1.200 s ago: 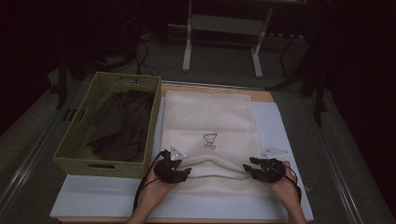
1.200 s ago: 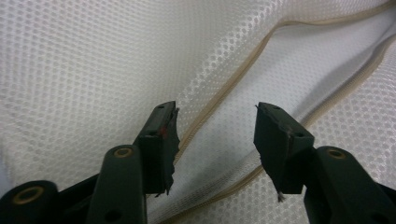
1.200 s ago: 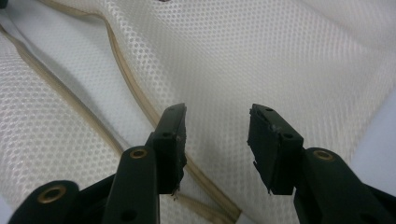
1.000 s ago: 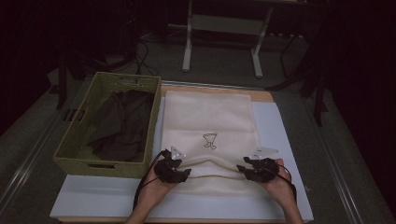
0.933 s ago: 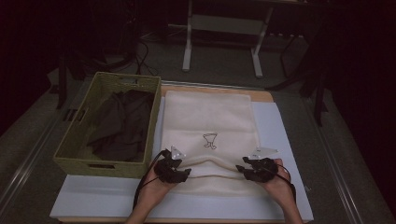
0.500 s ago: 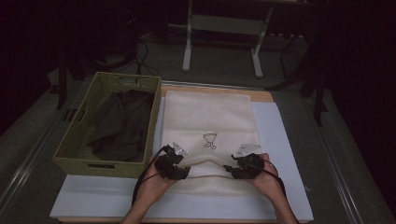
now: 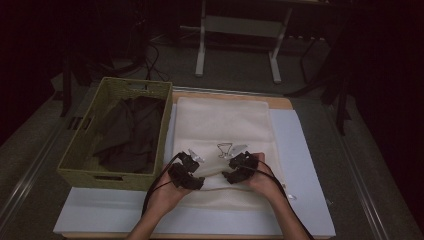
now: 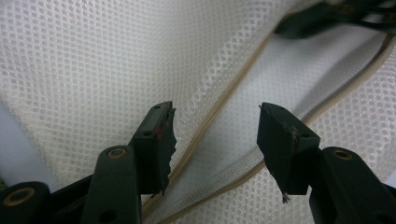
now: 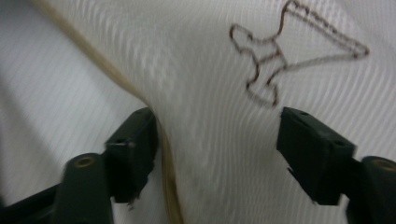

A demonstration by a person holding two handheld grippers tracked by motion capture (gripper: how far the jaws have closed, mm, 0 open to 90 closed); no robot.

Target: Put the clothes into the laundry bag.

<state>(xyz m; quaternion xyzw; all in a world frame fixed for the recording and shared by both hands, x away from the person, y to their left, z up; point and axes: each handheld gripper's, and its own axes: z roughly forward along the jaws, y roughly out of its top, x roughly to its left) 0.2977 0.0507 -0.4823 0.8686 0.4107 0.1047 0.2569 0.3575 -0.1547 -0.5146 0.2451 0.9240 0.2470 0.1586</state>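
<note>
A cream mesh laundry bag (image 7: pixel 225 125) lies flat on the white table top, with a brown outline logo (image 7: pixel 224 149) near its front. Its beige zipper (image 8: pixel 219 105) runs between layers and gapes open. My left gripper (image 7: pixel 192 170) rests on the bag's front left, open, jaws astride the zipper edge (image 8: pixel 187 154). My right gripper (image 7: pixel 234 169) sits close beside it, open over the mesh, with the logo (image 9: pixel 280 51) just ahead and the zipper seam (image 9: pixel 116 79) at its left jaw.
A green woven basket (image 7: pixel 80 150) holding dark clothing (image 7: pixel 127 135) stands left of the bag. The white board (image 7: pixel 305 165) extends right and front. A metal stand (image 7: pixel 237 30) and cables lie on the dark floor beyond.
My right gripper has slid left along the bag's front toward the left gripper, bunching the mesh between them. The left gripper moved slightly forward.
</note>
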